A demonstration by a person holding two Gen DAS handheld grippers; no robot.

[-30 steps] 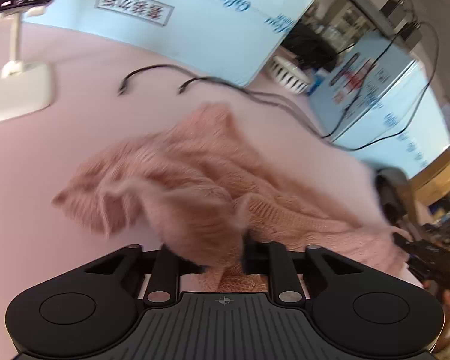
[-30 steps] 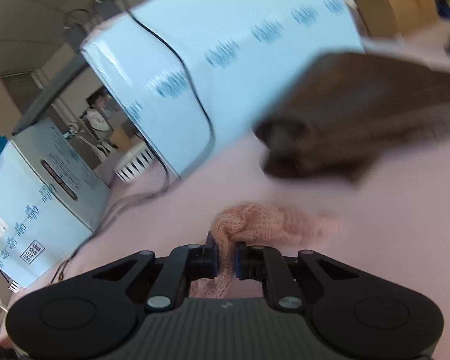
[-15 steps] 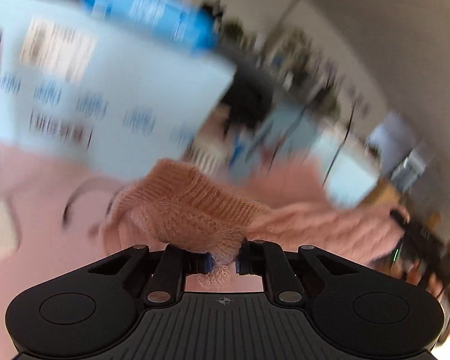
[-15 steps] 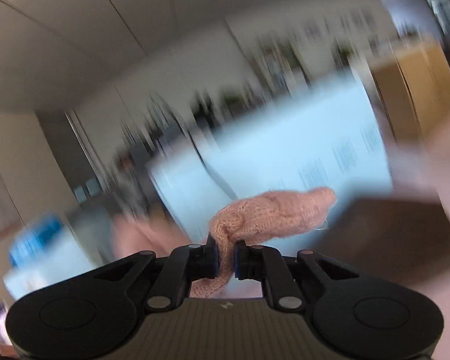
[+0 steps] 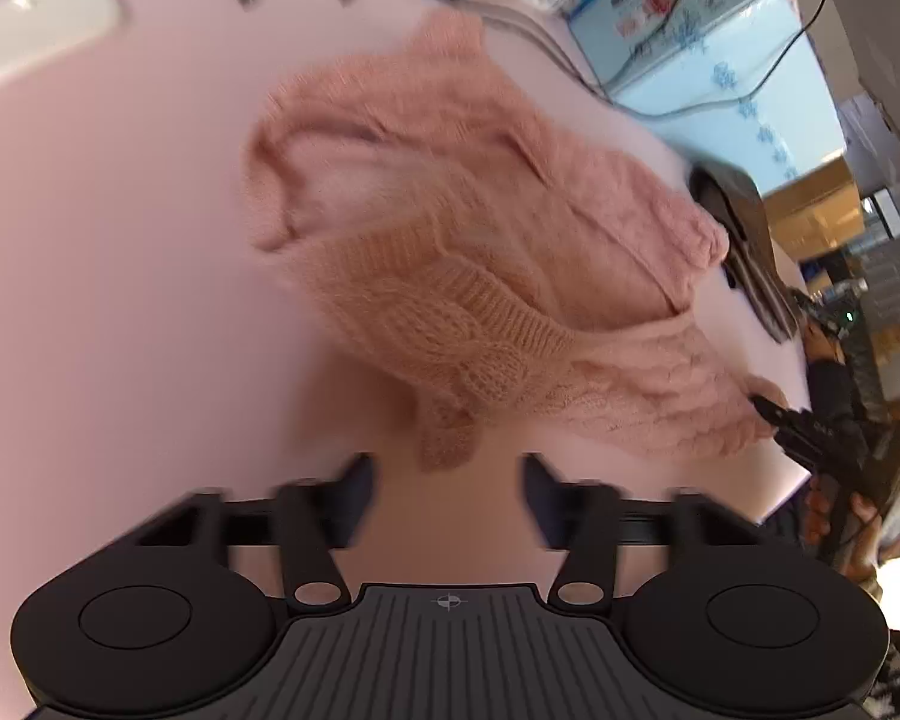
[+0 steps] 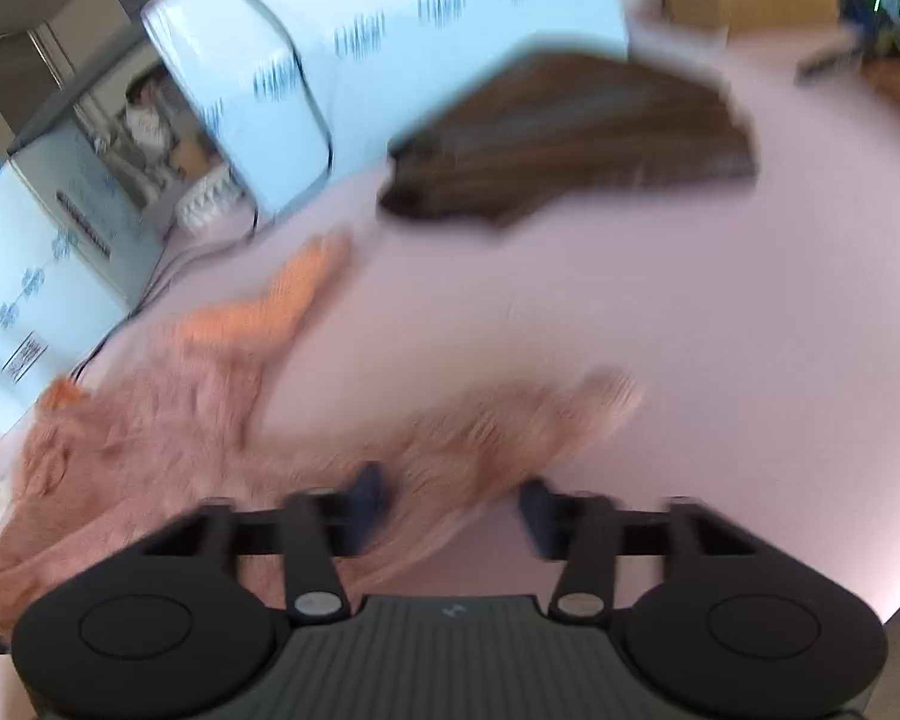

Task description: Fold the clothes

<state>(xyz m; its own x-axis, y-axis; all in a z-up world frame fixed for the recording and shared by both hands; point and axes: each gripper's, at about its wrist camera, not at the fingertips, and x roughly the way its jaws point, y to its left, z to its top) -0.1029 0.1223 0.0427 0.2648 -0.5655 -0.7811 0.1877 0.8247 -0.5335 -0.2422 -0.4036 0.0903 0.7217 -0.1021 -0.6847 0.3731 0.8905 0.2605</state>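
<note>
A pink knitted sweater lies rumpled on the pink table. My left gripper is open just short of the sweater's near hem, holding nothing. The sweater also shows in the right wrist view, blurred, spread to the left with one sleeve reaching right. My right gripper is open, with the sweater's edge lying between its jaws. The right gripper also shows at the right edge of the left wrist view, at the sweater's far corner.
A folded brown garment lies at the back of the table. Light blue boxes and black cables line the far edge. A white phone stand base sits at the far left. A white basket stands between boxes.
Both grippers lifted the sweater, swung it down onto the table and opened, letting go of it. The sweater now lies more spread out.
</note>
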